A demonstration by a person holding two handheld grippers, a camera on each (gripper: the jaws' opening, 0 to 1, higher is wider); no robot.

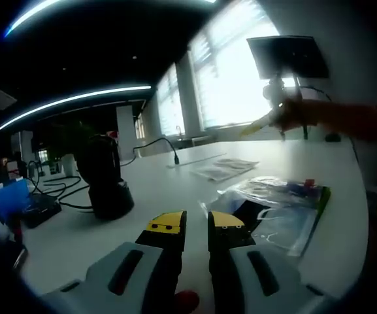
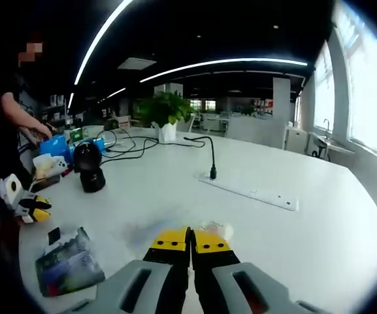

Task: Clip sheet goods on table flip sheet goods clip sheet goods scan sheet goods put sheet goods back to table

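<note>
A: Sheet goods [image 1: 276,208], a clear bag with a printed pack inside, lie flat on the white table [image 1: 175,196] at lower right of the left gripper view, just right of the left gripper [image 1: 196,224]. In the right gripper view the same bag [image 2: 69,261] sits at lower left.

B: And the claws?

A: The left gripper's yellow-tipped jaws stand a narrow gap apart with nothing between them. The right gripper [image 2: 191,244] has its jaws pressed together; I see nothing held, though something pale sits just past the tips and I cannot tell what it is. It points over bare table toward the power strip [image 2: 248,190], well apart from the bag.

B: So the first clip isn't made?

A: I judge not. To do it well, the left jaws should widen, swing right and take the bag's near edge low, one jaw sliding under the film.

B: Risks?

A: Slick film may skid on the table, so approach shallow. Keep the scanner [image 1: 104,176] at centre left free for later.
</note>
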